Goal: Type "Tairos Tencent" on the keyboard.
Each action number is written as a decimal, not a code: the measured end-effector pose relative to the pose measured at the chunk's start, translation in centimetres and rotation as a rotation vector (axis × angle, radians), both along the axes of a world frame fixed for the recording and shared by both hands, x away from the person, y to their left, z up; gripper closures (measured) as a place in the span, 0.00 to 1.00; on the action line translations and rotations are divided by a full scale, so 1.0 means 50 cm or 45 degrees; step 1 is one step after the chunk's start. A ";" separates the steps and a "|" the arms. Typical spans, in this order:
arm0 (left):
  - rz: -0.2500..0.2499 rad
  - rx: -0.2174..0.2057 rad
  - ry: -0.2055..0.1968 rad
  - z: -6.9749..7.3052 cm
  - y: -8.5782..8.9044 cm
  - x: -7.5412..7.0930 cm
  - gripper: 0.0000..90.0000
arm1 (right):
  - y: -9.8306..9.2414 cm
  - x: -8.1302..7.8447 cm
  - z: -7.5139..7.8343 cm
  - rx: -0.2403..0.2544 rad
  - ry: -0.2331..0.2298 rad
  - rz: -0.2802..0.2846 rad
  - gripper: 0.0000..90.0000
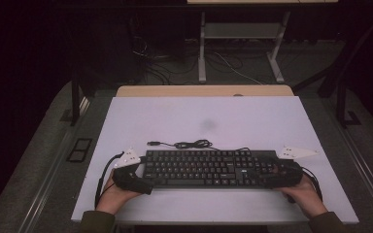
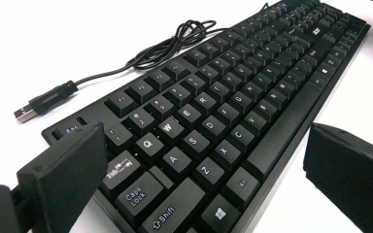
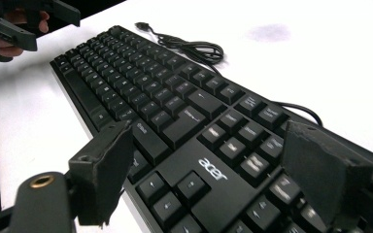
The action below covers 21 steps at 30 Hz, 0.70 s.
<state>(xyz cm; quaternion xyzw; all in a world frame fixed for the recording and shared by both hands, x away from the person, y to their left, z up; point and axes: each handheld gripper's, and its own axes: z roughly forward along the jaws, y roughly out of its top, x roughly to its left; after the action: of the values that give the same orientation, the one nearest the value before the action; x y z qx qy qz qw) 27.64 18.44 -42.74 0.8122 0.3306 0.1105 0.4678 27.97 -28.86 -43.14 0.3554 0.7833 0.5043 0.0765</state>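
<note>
A black Acer keyboard (image 1: 206, 168) lies flat across the near half of a white table top (image 1: 209, 121), its long side running left to right in front of the person. Its cable (image 1: 192, 144) lies coiled on the table just behind the top row of keys, ending in a USB plug (image 2: 26, 113) that rests on the bare surface beyond the keyboard's left rear corner.

The left gripper (image 1: 135, 179) sits at the keyboard's left end, held in the person's left hand (image 1: 117, 194). In the left gripper view its two black jaws stand wide apart, one over the Esc and Tab corner, the other off the front edge beyond the space bar, so the left end of the keyboard lies between them. The pads (image 2: 70, 170) do not press on the case.

The right gripper (image 1: 279, 175) is at the keyboard's right end, held in the right hand (image 1: 305, 194). In the right gripper view its jaws also stand apart, straddling the end with the arrow keys and number pad; one pad (image 3: 108, 170) hangs at the front edge, the other at the rear edge, and whether either touches the case cannot be told.

Both grippers trail dark cables (image 1: 104, 174) toward the near edge of the table.
</note>
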 end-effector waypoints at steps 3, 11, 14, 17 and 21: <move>-0.011 0.000 -0.002 -0.001 -0.003 0.000 0.00 | -0.011 -0.006 -0.003 0.009 0.005 -0.013 0.21; -0.006 0.008 -0.002 -0.002 -0.002 0.000 0.00 | -0.032 -0.024 -0.001 0.013 -0.016 -0.025 0.21; -0.003 0.010 -0.001 0.000 -0.001 0.000 0.00 | -0.040 -0.027 -0.002 0.021 -0.012 -0.030 0.21; -0.001 0.009 -0.005 -0.001 0.000 0.001 0.00 | -0.044 -0.027 -0.004 0.025 -0.012 -0.038 0.21; -0.008 0.013 -0.006 -0.003 0.000 0.002 0.00 | -0.045 -0.026 -0.005 0.029 -0.008 -0.038 0.21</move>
<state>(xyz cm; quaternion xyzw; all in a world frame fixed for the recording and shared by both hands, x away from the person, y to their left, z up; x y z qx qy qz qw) 27.71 18.42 -42.89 0.8152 0.3264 0.1128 0.4649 26.66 -31.13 -43.41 0.3665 0.7718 0.5129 0.0825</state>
